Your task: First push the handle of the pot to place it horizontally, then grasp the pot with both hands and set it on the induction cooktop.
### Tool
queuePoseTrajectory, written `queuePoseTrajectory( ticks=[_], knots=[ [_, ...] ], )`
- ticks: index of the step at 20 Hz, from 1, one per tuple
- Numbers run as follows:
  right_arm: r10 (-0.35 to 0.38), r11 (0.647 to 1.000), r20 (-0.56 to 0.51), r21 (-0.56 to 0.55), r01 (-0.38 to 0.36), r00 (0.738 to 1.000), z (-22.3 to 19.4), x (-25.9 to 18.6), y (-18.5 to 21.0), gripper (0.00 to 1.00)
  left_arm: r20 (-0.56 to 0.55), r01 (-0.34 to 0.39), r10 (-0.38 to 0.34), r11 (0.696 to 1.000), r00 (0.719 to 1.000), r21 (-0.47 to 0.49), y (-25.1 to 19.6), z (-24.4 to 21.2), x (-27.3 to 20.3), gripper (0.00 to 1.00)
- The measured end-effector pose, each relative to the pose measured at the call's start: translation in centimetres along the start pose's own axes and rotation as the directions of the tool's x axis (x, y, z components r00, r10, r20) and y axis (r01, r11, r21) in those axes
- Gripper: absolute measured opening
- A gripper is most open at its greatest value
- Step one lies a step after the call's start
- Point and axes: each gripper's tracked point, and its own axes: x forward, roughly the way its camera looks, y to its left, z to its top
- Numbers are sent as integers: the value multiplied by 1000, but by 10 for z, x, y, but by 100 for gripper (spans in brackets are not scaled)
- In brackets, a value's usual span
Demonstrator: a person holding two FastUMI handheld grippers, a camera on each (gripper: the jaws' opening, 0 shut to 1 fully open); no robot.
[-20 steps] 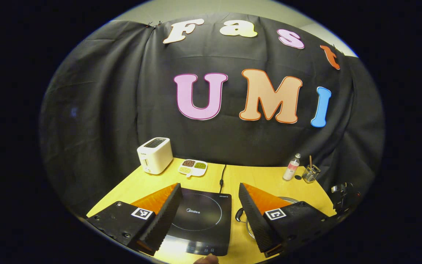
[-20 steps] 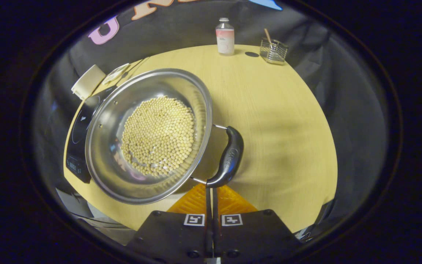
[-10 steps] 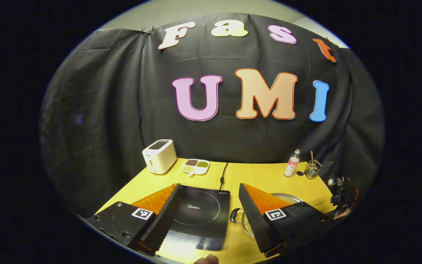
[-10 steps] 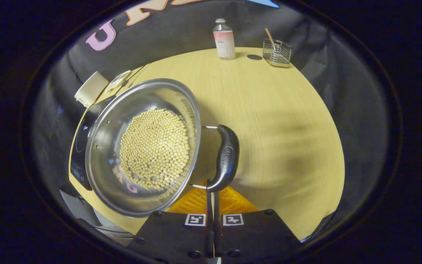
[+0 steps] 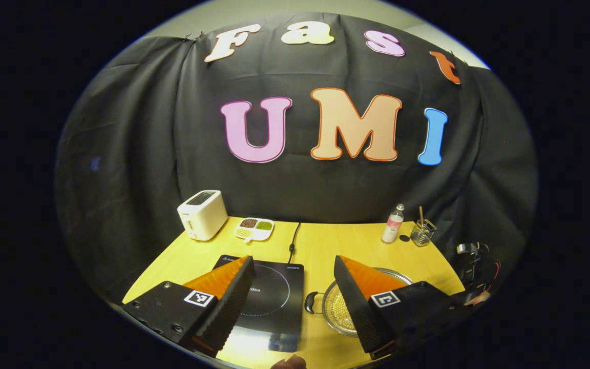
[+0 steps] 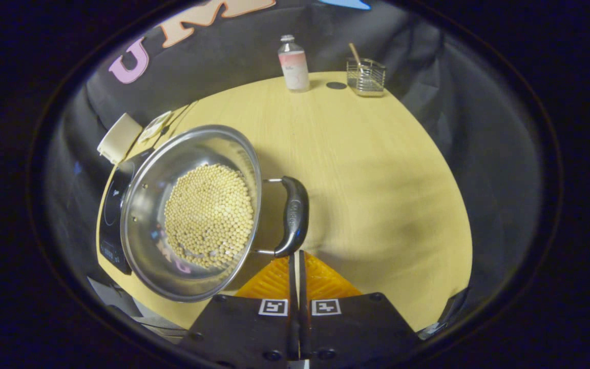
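A steel pot (image 6: 172, 154) holding pale beans (image 6: 208, 215) stands on the wooden table (image 6: 377, 169), beside the black induction cooktop (image 6: 113, 205). Its black side handle (image 6: 295, 215) runs almost straight up and down in the right gripper view. My right gripper (image 6: 295, 254) is shut, and its tip is at the lower end of that handle. In the left gripper view my left gripper (image 5: 293, 259) hovers open above the table's near edge. The cooktop (image 5: 269, 297) lies between its fingers. The pot (image 5: 400, 275) sits partly behind the right finger, its other handle (image 5: 310, 302) towards the cooktop.
A white toaster (image 5: 202, 215), a divided dish of beans (image 5: 254, 229), a small bottle (image 5: 392, 224) and a wire basket (image 5: 422, 233) line the table's back edge. The cooktop's cord (image 5: 293, 237) runs to the wall. The right gripper (image 5: 471, 256) and a hand are far right.
The pot has turned, so its right handle went from slanted to nearly upright in the right gripper view. The left gripper view has shifted, bringing more of the pot into sight.
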Motion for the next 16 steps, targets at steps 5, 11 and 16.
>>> queuePoseTrajectory(
  ticks=[5, 11, 16],
  knots=[
    [0, 998, 82, 59, -5, 997, 13, -24, 7, 6, -138, 114, -124, 990, 983, -77, -15, -46, 27, 96],
    [-28, 999, 101, 42, 24, 994, 28, -25, 11, 63, -293, 198, -224, 973, 930, -114, -25, -104, 53, 96],
    [-28, 999, 80, 41, 25, 996, 31, -13, 22, 67, -390, 242, -296, 953, 872, -182, -35, -141, 67, 96]
  ],
)
